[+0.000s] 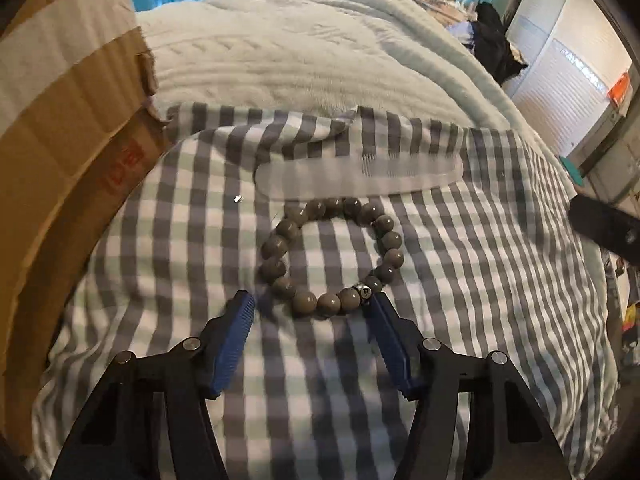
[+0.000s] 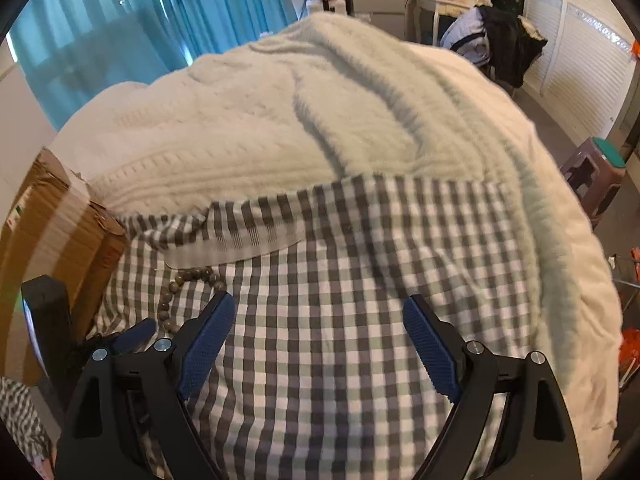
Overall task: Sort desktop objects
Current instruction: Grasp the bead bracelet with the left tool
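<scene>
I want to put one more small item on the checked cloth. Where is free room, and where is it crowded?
Free: the grey-and-white checked cloth between the open right tongs and toward the cream knitted blanket. Crowded: near the brown cardboard box, where the translucent white comb, grey bead bracelet and open left tongs gather.

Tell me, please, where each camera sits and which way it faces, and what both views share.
Left wrist view: sits on the left tongs, looks forward and down at the bead bracelet and the clear comb on the checked cloth; both open blue pads show.
Right wrist view: sits on the right tongs, faces bare checked cloth and the white blanket; its open pads show.
Shared: bracelet, comb, cloth, blanket, cardboard box.
</scene>
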Available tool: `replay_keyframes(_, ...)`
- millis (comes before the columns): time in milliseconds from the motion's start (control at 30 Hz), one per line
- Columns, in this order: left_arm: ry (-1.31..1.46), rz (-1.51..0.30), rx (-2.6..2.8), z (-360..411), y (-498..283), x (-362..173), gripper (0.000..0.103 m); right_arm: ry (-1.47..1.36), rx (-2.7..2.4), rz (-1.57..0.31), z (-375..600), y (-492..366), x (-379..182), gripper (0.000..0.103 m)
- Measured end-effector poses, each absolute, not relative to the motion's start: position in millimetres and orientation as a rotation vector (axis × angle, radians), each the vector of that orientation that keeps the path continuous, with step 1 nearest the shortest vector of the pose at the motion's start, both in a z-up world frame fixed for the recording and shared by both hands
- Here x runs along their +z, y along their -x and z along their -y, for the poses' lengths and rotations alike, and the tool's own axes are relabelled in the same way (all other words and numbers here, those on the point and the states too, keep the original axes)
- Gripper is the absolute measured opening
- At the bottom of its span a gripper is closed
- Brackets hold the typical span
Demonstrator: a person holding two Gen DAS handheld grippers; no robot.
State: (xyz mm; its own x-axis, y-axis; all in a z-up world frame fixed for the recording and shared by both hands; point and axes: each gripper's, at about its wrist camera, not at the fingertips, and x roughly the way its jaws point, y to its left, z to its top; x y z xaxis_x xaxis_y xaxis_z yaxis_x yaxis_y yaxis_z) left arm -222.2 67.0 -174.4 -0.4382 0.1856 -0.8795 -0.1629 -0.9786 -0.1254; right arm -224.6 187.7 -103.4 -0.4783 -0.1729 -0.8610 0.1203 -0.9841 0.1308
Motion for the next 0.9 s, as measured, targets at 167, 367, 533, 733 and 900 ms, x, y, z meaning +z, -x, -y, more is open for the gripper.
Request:
replay_keyframes(167, 1.52, 0.056, 2.478, -56, 228, -175, 0.012, -1.536, -2.499, 0.109, -164, 239, -113, 0.086)
replay_keyframes(367, 1.451, 0.16, 2.517, -24, 216, -158, 0.011, -1.504, -2.503, 0.08, -149, 233, -107, 0.086)
replay_keyframes(533, 1.426, 0.134, 2.543, -7, 196, -143, 0.011, -1.517, -2.518, 0.058, -154, 226, -102, 0.086)
replay_keyframes(733, 1.354, 0.121, 2.605, 6, 182, -124, 0.011, -1.571, -2.515, 0.182, -157, 229, -106, 0.086)
replay_keyframes(900, 1.357, 0.263, 2.67, 19, 189, -121, 0.011, -1.623, -2.501, 0.265, -138, 244, -125, 0.086)
